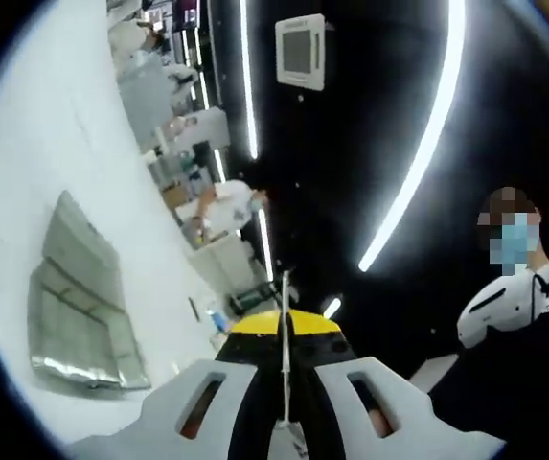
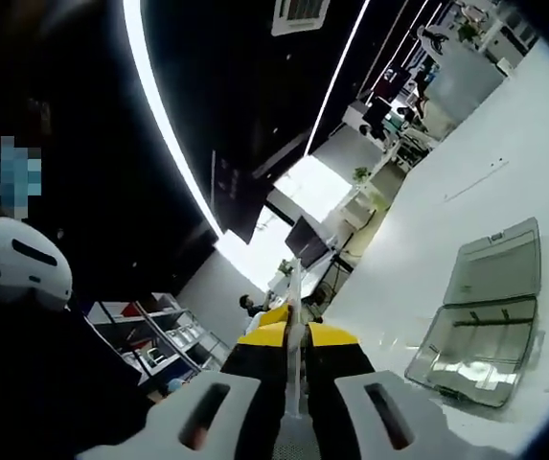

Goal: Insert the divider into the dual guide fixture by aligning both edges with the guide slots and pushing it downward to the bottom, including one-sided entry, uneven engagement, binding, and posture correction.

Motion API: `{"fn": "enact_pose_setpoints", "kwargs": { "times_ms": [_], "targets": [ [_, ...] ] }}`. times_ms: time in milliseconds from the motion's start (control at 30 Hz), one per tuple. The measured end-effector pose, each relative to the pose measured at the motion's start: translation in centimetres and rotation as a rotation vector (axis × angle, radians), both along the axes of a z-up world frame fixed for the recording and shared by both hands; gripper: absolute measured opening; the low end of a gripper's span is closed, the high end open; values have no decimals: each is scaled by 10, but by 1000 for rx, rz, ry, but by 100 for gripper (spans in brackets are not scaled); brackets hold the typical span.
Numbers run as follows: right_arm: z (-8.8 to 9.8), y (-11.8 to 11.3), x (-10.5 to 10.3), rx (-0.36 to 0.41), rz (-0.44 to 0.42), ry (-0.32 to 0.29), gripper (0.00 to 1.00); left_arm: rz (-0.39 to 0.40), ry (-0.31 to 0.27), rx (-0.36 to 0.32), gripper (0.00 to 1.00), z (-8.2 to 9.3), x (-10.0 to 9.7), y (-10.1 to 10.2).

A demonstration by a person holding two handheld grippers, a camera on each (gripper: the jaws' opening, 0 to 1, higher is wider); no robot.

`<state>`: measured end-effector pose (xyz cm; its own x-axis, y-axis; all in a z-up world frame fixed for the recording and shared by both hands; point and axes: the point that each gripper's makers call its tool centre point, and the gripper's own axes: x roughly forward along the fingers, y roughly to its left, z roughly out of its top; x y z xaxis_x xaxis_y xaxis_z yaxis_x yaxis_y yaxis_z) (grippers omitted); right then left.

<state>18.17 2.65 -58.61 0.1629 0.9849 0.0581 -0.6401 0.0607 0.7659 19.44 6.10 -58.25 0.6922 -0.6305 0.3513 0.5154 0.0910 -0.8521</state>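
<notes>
Both claws pinched the divider edge-on.
Left claw (image 1: 285, 422) and right claw (image 2: 294, 407) held the thin divider (image 1: 285, 326); it looked stiff, light, probably slippery.

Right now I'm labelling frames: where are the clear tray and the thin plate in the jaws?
clear tray (image 2: 485, 321), right gripper view, hinge between its halves.
thin plate (image 1: 285, 355), left gripper view, its edge.

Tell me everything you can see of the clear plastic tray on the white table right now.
The clear plastic tray is a shallow, transparent hinged case lying open and flat on the white table, with two rectangular halves joined along a fold. One half is ribbed into compartments; its glossy walls catch highlights. It looks empty. In the left gripper view it lies to the left of the jaws, apart from them. Nothing touches it except the table.
</notes>
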Motion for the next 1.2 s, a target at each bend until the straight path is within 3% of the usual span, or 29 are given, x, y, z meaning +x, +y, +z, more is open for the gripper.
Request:
{"fn": "enact_pose_setpoints", "kwargs": {
  "times_ms": [67, 367, 867, 1200],
  "targets": [
    [2, 0, 0, 4, -3, 26, 1, 11, -16, 11, 0, 2, 0, 0],
    [8, 2, -3, -23, -13, 11, 0, 11, -27, 24, 1, 2, -1, 2],
    [8, 6, 10, -122, -128, -48, 0, 75, -46, 280, 18, -23, 11, 14],
    [-8, 12, 27, -223, -228, -41, 0, 85, -47, 323, 22, -29, 14, 35]
  ]
}}
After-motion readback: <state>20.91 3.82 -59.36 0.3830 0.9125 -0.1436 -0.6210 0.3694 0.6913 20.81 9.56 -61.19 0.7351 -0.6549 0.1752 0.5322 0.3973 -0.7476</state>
